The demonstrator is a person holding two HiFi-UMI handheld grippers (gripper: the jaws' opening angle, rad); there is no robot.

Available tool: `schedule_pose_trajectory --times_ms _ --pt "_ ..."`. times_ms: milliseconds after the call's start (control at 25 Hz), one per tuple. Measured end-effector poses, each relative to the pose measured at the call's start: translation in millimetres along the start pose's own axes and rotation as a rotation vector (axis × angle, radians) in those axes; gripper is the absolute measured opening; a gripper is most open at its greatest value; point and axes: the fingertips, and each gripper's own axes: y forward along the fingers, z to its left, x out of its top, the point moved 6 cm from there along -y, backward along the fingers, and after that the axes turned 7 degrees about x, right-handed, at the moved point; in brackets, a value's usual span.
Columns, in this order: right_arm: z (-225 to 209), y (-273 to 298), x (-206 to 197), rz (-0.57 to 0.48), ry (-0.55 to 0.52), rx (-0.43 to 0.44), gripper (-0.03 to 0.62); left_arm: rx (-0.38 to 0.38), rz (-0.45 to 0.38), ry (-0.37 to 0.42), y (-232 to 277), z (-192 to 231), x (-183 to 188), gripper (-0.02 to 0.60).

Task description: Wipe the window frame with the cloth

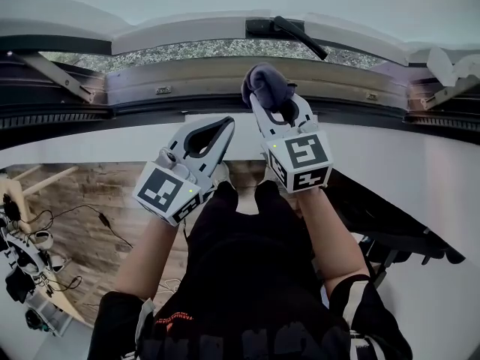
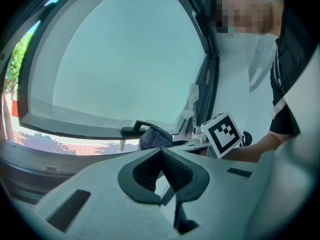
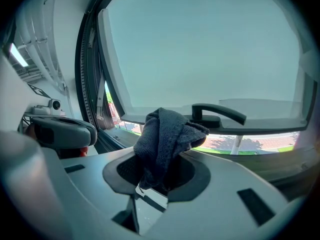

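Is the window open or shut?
Open. The window stands away from its frame; outside ground shows through the gap.

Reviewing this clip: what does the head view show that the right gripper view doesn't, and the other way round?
Only the head view: the wooden floor with loose cables on it, and the person's bare forearms reaching toward the window.
Only the right gripper view: red paving outside, and a close look at the right gripper, its jaws shut on the dark grey cloth.
Both: that cloth bunched above the jaws, and the black lever window handle just beyond it.
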Motion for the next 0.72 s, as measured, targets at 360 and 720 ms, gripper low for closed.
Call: schedule_pose_trajectory --times_ms 360,720 --pt "-29.0 -28.0 -7.8 -0.022 0.028 -0.055 0.114 -0.038 0.018 0.011 18.9 -22.1 -1.4 0.02" --pt "-57.1 -54.6 -14.2 -0.038 0.053 -0.108 0.114 -0.084 0.04 0.021 42.2 -45.3 -4.5 0.02"
